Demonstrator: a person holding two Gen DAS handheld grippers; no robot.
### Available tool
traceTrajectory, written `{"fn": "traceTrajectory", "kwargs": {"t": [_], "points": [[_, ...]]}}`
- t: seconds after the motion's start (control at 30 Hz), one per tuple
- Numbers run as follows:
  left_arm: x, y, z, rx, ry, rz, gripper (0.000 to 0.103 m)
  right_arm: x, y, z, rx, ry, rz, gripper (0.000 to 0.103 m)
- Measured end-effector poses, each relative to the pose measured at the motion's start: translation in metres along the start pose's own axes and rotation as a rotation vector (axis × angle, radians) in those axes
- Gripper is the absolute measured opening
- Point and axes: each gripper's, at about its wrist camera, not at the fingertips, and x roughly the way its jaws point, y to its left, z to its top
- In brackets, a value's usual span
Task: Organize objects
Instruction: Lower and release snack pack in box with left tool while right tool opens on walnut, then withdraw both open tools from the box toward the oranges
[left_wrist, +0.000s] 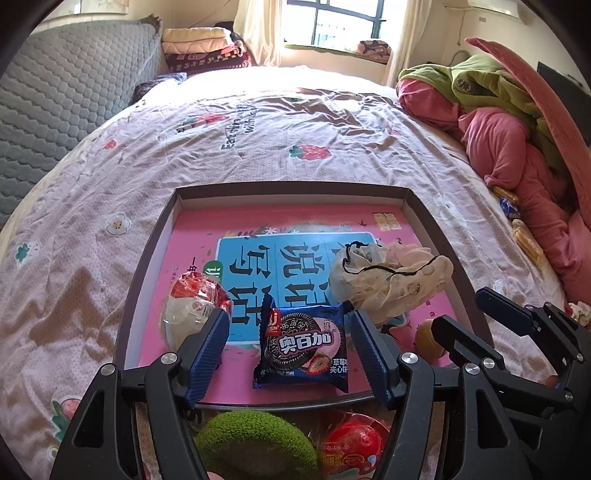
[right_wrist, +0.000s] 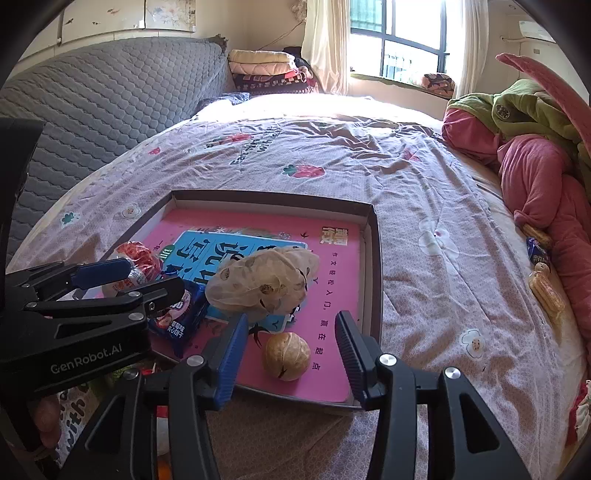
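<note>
A shallow dark box (left_wrist: 147, 254) (right_wrist: 373, 229) with a pink book cover as its floor lies on the bed. In it lie a blue cookie packet (left_wrist: 303, 350) (right_wrist: 181, 314), a red-and-white wrapped snack (left_wrist: 195, 302) (right_wrist: 136, 262), a crumpled cream cloth (left_wrist: 388, 277) (right_wrist: 262, 280) and a walnut (right_wrist: 286, 355) (left_wrist: 426, 338). My left gripper (left_wrist: 288, 332) is open, its blue pads on either side of the cookie packet, apart from it. My right gripper (right_wrist: 291, 339) is open, just above the walnut, empty.
A green fuzzy ball (left_wrist: 255, 443) and a red round packet (left_wrist: 352, 443) lie in front of the box. Small snacks (right_wrist: 543, 273) lie by the pink and green bedding (right_wrist: 535, 166) at right. A grey headboard (right_wrist: 92, 103) stands left.
</note>
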Motion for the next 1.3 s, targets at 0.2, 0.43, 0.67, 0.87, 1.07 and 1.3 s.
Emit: {"fn": "traceTrajectory", "kwargs": {"t": [0.2, 0.43, 0.67, 0.87, 1.07, 1.3], "points": [[-0.010, 0.003, -0.001, -0.004, -0.019, 0.004, 0.070, -0.006, 0.000, 0.003, 0.006, -0.018, 0.004, 0.055], [-0.023, 0.011, 0.000, -0.018, -0.048, 0.015, 0.071, -0.015, 0.002, 0.005, 0.003, -0.039, 0.007, 0.056], [-0.037, 0.021, 0.000, -0.038, -0.075, 0.022, 0.071, -0.024, 0.005, 0.008, -0.005, -0.058, 0.009, 0.056], [-0.051, 0.027, -0.004, -0.049, -0.098, 0.031, 0.071, -0.035, 0.007, 0.010, -0.006, -0.081, 0.022, 0.057], [-0.066, 0.035, -0.010, -0.063, -0.114, 0.032, 0.071, -0.045, 0.012, 0.010, -0.020, -0.099, 0.026, 0.061], [-0.081, 0.039, -0.014, -0.052, -0.133, 0.040, 0.071, -0.055, 0.019, 0.011, -0.026, -0.117, 0.033, 0.062]]}}
